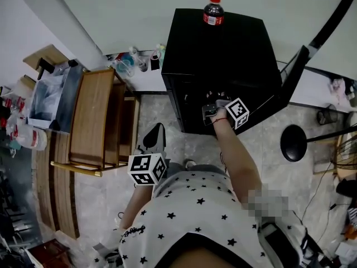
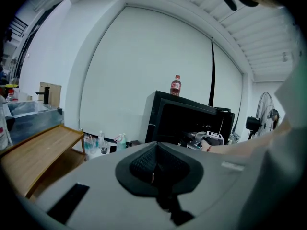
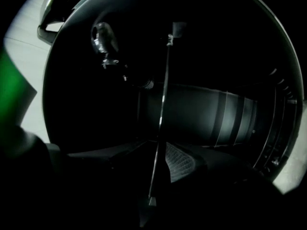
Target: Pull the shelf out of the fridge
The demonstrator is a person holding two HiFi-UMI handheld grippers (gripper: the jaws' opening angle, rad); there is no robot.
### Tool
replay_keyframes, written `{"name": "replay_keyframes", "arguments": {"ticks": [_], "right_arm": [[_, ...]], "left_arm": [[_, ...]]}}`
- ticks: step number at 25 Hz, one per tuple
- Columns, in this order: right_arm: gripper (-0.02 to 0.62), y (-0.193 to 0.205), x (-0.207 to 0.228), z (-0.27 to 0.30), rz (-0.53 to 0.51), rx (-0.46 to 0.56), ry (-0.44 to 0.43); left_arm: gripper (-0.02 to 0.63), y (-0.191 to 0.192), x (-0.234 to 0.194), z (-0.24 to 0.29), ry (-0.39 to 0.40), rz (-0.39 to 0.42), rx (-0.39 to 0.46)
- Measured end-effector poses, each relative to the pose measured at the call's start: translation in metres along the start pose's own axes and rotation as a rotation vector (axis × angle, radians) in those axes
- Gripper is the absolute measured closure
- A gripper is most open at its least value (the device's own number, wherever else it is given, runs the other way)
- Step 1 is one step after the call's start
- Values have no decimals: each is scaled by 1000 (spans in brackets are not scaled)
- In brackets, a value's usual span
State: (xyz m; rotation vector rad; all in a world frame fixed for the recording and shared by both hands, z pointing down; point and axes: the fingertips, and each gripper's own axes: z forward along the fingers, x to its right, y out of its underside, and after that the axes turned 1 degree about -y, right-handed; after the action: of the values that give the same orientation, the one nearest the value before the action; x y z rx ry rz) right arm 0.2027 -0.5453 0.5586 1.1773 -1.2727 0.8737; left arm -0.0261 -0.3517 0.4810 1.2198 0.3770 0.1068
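**A:** Plainly, what is judged most likely to go wrong from this point?

**B:** A poor bite on the shelf (image 3: pixel 160 123). It is seen only as a thin pale edge inside the dark cavity of the black mini fridge (image 1: pixel 223 49), still seated in there and not yet drawn out. That edge is lined up between the jaws of the right gripper (image 1: pixel 213 109), but the jaws are spread wide. The one ribbed pad (image 3: pixel 180 164) that can be made out stands just beside the edge, not on it. If the jaws are closed too shallowly, or slightly to one side, the thin edge could be slipped off once pulling is begun.

**A:** And if a good bite is taken?

**B:** Then binding is the worry. If the shelf is pulled at a slant, it could be jammed in its side grooves. The light fridge might then be dragged or jolted, and the cola bottle (image 1: pixel 213 10) standing on its top could be toppled.

**A:** How are the arms held?

**B:** The right forearm (image 1: pixel 237 155) is stretched forward, with its gripper reaching about level into the fridge's open front. It is judged to be rolled onto its side, since the shelf edge runs upright in the right gripper view. The left gripper (image 2: pixel 154 147) is kept back near the body, aimed towards the fridge. Its jaws are closed together, with nothing held between them.
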Motion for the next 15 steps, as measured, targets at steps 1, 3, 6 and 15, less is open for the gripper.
{"name": "replay_keyframes", "arguments": {"ticks": [1,3,6,15], "right_arm": [[497,-2,2,2,8,12,3],[497,-6,5,6,21,32,13],[509,-10,5,13,34,52,13],[580,-12,10,24,65,80,40]], "left_arm": [[594,0,-1,0,-2,-1,-1],[594,1,-2,0,-6,-3,-2],[594,3,-5,0,-12,-6,-6],[594,1,-6,5,-20,-13,-5]]}}
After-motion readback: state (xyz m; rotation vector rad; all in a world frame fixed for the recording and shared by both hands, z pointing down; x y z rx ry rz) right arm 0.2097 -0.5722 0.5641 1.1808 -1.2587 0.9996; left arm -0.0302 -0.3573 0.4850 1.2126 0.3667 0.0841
